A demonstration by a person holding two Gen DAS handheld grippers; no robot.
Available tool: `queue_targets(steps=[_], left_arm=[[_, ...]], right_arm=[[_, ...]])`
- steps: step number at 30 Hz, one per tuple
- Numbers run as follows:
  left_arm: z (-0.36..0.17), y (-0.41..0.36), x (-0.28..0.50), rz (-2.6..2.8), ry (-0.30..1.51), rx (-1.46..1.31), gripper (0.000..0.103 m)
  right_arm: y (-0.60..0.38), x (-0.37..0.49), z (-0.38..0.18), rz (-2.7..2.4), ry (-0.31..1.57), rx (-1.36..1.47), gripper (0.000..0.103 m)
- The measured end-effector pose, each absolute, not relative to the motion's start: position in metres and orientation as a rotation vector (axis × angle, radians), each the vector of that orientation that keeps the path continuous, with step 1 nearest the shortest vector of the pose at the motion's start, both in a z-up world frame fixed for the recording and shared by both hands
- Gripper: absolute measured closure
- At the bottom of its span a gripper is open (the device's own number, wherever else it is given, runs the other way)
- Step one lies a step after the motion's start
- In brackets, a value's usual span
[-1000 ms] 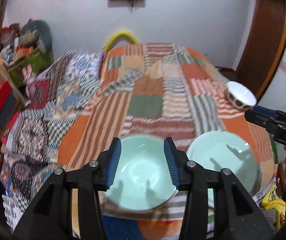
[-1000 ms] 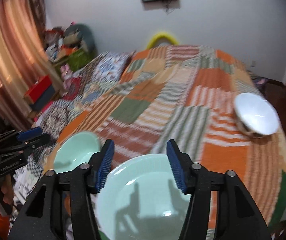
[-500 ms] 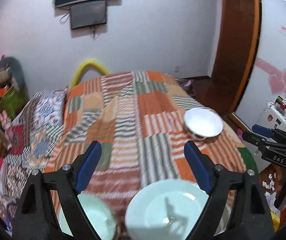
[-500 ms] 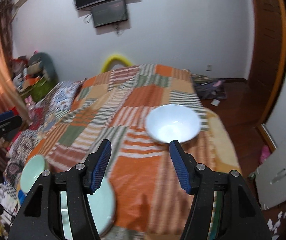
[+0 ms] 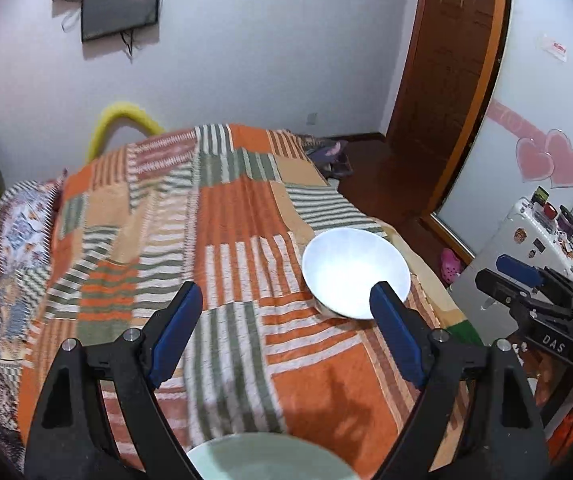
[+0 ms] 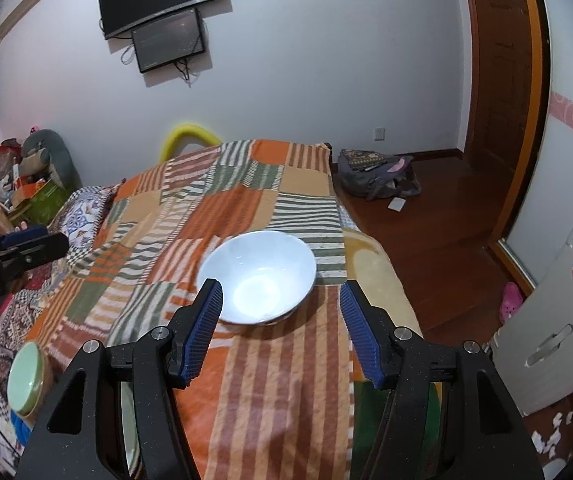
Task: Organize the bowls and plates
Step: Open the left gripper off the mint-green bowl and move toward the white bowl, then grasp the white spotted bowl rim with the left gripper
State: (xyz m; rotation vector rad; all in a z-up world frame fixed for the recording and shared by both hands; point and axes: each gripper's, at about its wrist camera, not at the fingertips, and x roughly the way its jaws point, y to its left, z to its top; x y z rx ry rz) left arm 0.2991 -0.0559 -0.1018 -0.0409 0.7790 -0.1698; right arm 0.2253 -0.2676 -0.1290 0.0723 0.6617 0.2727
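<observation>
- Now both grippers have swung up and away from the green dishes toward the white bowl, compared with a second ago.
- Right gripper (image 6: 282,322): jaws spread wide, holding nothing, lined up on the near rim of the white bowl (image 6: 257,278); half a second ago the bowl sat further off, so it has closed in.
- Left gripper (image 5: 286,332): jaws also wide apart and empty; a second ago they were narrow around the small green bowl, since opened and lifted.
- White bowl sits upright on the patchwork blanket (image 6: 270,384), toward the bed's right edge; in the left view it lies by the right fingertip (image 5: 386,300).
- Green plate (image 5: 266,458) only shows as a rim at the bottom of the left view; small green bowl (image 6: 24,376) lies at the bed's near left corner, well apart from the white one.
- Judgement: the white bowl is the next pick, likely by the right gripper, to bring over to the green dishes.
- Risk: bowl is near the bed's edge on soft bedding, could tip when pinched.
</observation>
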Motion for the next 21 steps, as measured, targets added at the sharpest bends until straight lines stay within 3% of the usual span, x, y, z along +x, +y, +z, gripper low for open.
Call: queue_targets(steps=[17,21], left_arm=[[-0.189,-0.075,0.39,-0.131,0.894,-0.032,0.017],[-0.202,-0.08,0.401,-0.136,0.912,-0.026,0.024]], right_arm=[[-0.268,0.303,-0.193,0.281,0.797,0.15,0.045],[-0.268,0.312,-0.205,0.278,0.827,0.154,0.045]])
